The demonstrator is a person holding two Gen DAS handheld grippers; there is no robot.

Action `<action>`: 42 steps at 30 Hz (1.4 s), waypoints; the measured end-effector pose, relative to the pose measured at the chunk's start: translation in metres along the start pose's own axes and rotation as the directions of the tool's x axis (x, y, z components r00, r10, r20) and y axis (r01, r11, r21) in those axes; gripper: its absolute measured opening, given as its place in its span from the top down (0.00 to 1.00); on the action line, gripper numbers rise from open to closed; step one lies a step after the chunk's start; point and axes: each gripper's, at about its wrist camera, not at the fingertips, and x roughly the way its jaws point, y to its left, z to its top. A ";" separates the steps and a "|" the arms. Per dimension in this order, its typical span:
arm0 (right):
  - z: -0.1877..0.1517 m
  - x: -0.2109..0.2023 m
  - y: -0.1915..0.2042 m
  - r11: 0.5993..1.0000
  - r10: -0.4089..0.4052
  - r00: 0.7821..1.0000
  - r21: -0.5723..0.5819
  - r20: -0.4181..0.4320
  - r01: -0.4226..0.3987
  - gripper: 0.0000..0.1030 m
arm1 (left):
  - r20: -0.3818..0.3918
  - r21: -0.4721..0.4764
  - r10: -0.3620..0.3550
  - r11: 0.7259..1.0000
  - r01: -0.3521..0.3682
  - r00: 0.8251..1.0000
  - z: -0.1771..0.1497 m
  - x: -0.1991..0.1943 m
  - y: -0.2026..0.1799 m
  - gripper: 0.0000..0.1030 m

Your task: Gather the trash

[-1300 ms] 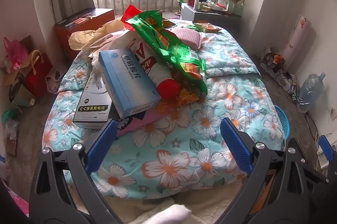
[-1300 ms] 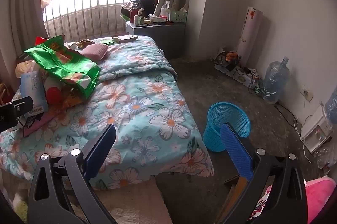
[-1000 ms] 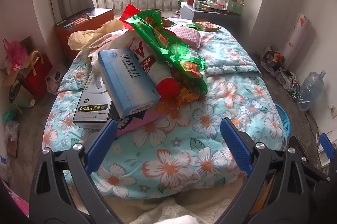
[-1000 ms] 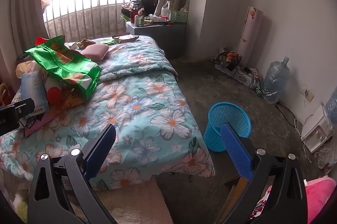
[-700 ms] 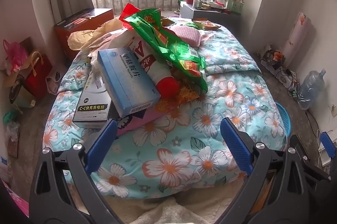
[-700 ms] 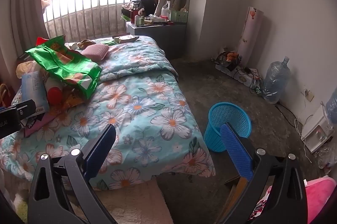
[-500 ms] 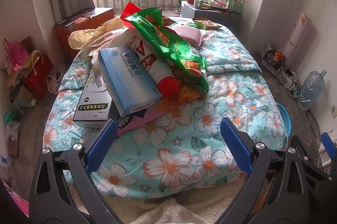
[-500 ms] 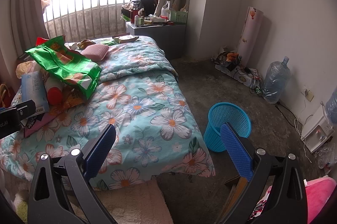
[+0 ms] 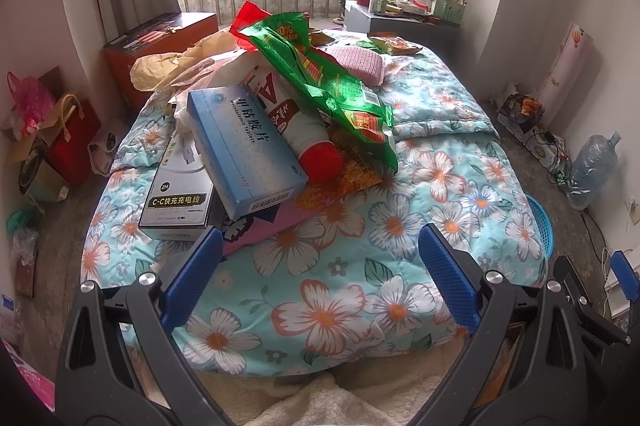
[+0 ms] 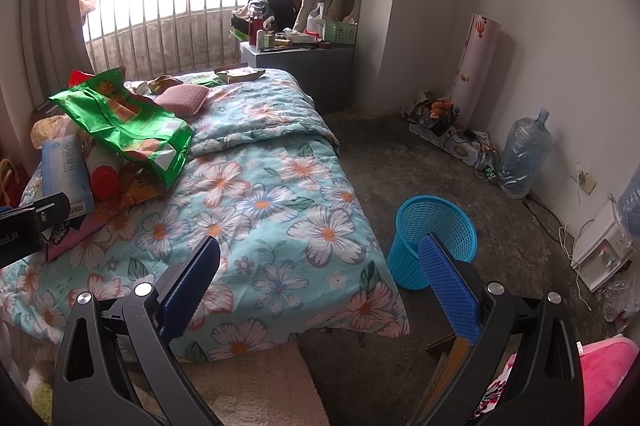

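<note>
A pile of trash lies on the floral bed (image 9: 420, 226): a light blue box (image 9: 244, 149), a white cable box (image 9: 178, 193), a white bottle with a red cap (image 9: 308, 133), a green snack bag (image 9: 320, 77), a crumpled yellow bag (image 9: 176, 65). My left gripper (image 9: 320, 266) is open and empty at the bed's near edge, short of the pile. My right gripper (image 10: 320, 270) is open and empty over the bed's near right corner, with the blue mesh bin (image 10: 434, 238) on the floor just behind its right finger. The pile also shows in the right wrist view (image 10: 120, 121).
A pink pad (image 9: 356, 63) and snack packets (image 9: 394, 43) lie farther up the bed. A grey nightstand (image 10: 296, 65) stands at its head. A water jug (image 10: 524, 153), cables and a box are along the right wall. Bags (image 9: 60, 133) and a brown chest (image 9: 160, 37) stand left.
Both grippers have barely shifted; the left view has edged slightly closer to the bed. Nothing has been taken hold of.
</note>
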 end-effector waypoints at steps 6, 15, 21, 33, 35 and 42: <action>0.000 0.000 0.000 1.000 0.000 1.000 -0.001 0.000 0.000 0.06 | -0.002 0.001 0.001 1.000 -0.001 1.000 -0.002 0.004 0.004 0.09; 0.001 -0.001 0.000 1.000 -0.003 1.000 -0.005 -0.003 0.003 0.06 | -0.008 -0.001 0.000 1.000 0.000 1.000 -0.004 0.005 0.006 0.09; -0.001 0.001 0.005 1.000 -0.009 1.000 -0.012 -0.012 0.009 0.06 | -0.011 0.000 0.000 1.000 0.000 1.000 -0.008 0.004 0.008 0.09; -0.003 0.003 0.005 1.000 -0.013 1.000 -0.018 -0.024 0.012 0.06 | -0.015 0.000 0.001 1.000 -0.001 1.000 -0.011 0.009 0.011 0.09; -0.003 0.003 0.006 1.000 -0.014 1.000 -0.020 -0.025 0.014 0.06 | -0.016 0.001 0.000 1.000 0.000 1.000 -0.012 0.010 0.012 0.09; -0.003 0.003 0.005 1.000 -0.014 1.000 -0.020 -0.025 0.013 0.06 | -0.016 0.000 0.003 1.000 -0.003 1.000 -0.011 0.010 0.011 0.09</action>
